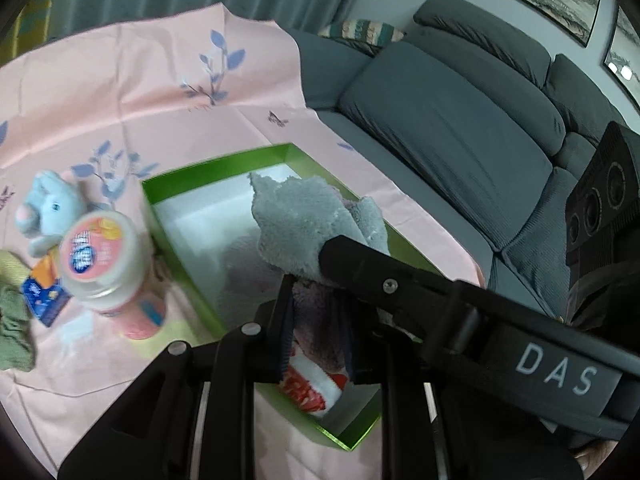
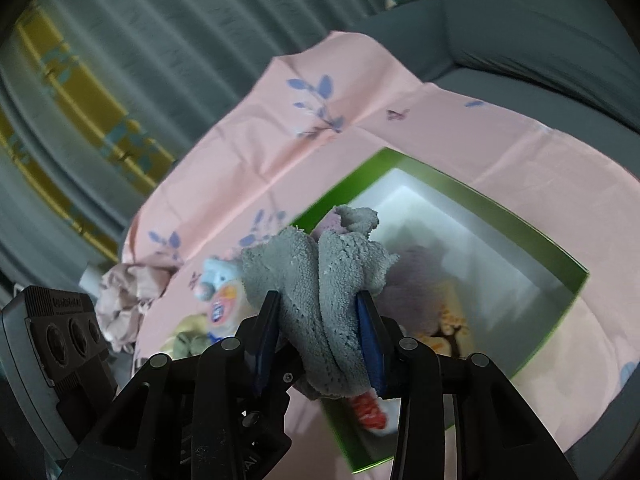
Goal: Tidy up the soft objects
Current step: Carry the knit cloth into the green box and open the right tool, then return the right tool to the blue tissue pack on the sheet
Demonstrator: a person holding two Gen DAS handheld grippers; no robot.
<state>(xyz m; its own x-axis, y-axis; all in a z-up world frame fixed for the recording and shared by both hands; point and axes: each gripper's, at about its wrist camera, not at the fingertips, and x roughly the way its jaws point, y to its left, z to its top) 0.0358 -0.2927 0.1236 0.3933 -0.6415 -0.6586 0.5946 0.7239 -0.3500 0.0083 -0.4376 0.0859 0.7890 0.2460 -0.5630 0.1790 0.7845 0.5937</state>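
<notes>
Two hand-held grippers are carrying one grey towel (image 2: 320, 280) over an open green box (image 1: 224, 168) that is sitting on a pink cloth (image 1: 140, 80) spread across a sofa (image 1: 460, 120).

The right gripper (image 2: 318, 332) is clamping a thick bunched fold of the towel between its pads; its jaws are closing on the pile, so the fabric is bulging above and below the fingers. Gripping the bunch rather than an edge is keeping the loose corners gathered, which should let them clear the box wall.

The left gripper (image 1: 318, 328) is nearly closed on a mauve-grey part of the same cloth bundle, low and close to its camera. Holding at two points is judged to be keeping the towel compact instead of letting it trail.

The towel is hanging above the box interior, not yet resting on the floor of it. Below it, inside the box, a red-and-white soft item (image 1: 316, 388) is lying near the front corner, its kind unclear.

Outside the box, to the left in the left wrist view, a blue plush toy (image 1: 52, 208), a white jar (image 1: 100, 256) and a green knitted piece (image 1: 12, 316) are lying together on the pink cloth. The jar is hard, so it is probably not for the box.
</notes>
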